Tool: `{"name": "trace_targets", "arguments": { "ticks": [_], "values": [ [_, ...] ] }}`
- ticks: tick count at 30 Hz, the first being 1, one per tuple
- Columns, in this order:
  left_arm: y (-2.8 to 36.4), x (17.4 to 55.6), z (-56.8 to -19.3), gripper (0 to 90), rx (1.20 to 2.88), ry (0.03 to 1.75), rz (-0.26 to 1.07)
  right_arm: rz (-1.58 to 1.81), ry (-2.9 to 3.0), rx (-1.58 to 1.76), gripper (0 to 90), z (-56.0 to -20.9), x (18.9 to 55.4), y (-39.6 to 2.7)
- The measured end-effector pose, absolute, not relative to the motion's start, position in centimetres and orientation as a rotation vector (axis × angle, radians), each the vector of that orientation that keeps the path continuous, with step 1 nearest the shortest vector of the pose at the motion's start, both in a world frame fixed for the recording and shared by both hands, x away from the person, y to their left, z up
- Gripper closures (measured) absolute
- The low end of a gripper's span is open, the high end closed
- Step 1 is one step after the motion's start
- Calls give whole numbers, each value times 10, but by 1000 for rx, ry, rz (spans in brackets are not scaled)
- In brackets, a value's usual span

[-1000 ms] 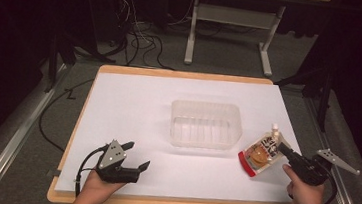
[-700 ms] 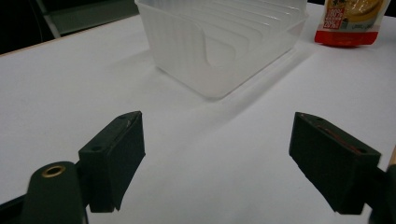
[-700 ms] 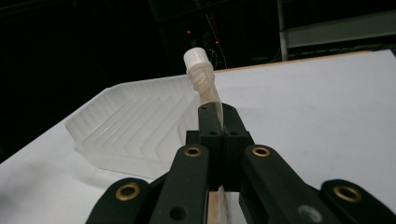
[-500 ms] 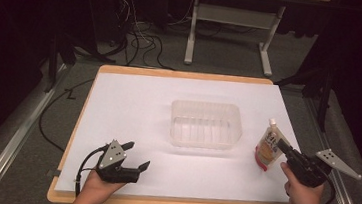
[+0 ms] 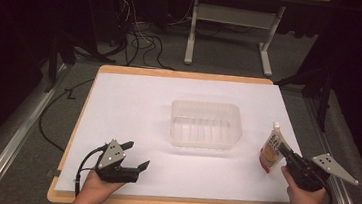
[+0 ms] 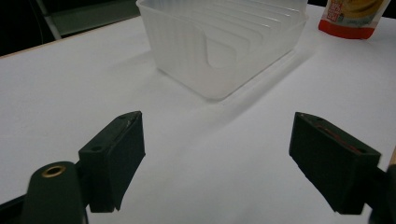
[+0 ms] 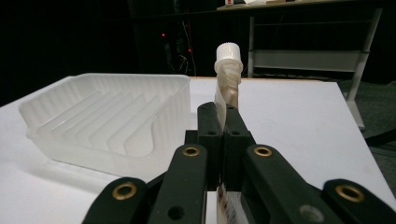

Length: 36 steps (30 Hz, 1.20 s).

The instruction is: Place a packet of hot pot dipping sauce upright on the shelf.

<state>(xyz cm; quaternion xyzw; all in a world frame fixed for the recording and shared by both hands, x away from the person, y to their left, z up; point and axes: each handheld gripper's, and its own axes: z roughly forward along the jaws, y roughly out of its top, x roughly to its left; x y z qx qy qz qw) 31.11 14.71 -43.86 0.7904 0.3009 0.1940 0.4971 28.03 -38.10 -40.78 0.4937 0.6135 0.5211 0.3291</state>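
Note:
A spouted food pouch [image 5: 270, 150] with a white cap [image 7: 229, 52] stands upright at the right of the white sheet. My right gripper [image 5: 283, 150] is shut on its lower edge, and in the right gripper view the jaws [image 7: 223, 117] pinch the thin pouch [image 7: 227, 91] between them. A clear ribbed plastic container [image 5: 207, 106] sits empty in the middle of the sheet, left of the pouch. My left gripper [image 5: 136, 154] rests open near the front left edge, nothing between its jaws [image 6: 219, 158]. The left gripper view looks over at the container [image 6: 224, 42] and the pouch's red base [image 6: 352, 18].
The white sheet [image 5: 133, 107] covers a wooden table [image 5: 181, 75] whose front edge is close to both hands. Beyond the far edge are floor cables [image 5: 140, 33] and a white desk frame [image 5: 227, 16]. A metal rail [image 5: 9, 141] runs along the left.
The right gripper has tipped the pouch up from lying slanted with its face showing to standing upright and edge-on. The left gripper has stayed put.

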Motion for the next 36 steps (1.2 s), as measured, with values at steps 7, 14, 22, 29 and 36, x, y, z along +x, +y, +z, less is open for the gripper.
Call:
{"name": "trace_targets", "arguments": {
  "ticks": [7,14,22,29,36],
  "values": [
    [144,312,-438,189,1924,713,473,1267,1643,1298,753,-414,279,-376],
    [144,312,-438,189,1917,716,469,1205,1689,1324,851,-428,283,-375],
    [144,312,-438,189,1917,714,470,1281,1644,1380,900,-424,282,-379],
    [144,313,-438,189,1908,717,470,1346,1631,1318,900,-410,277,-366],
    [143,316,-438,189,1896,718,477,1419,1644,1274,900,-396,271,-351]
  ]
}}
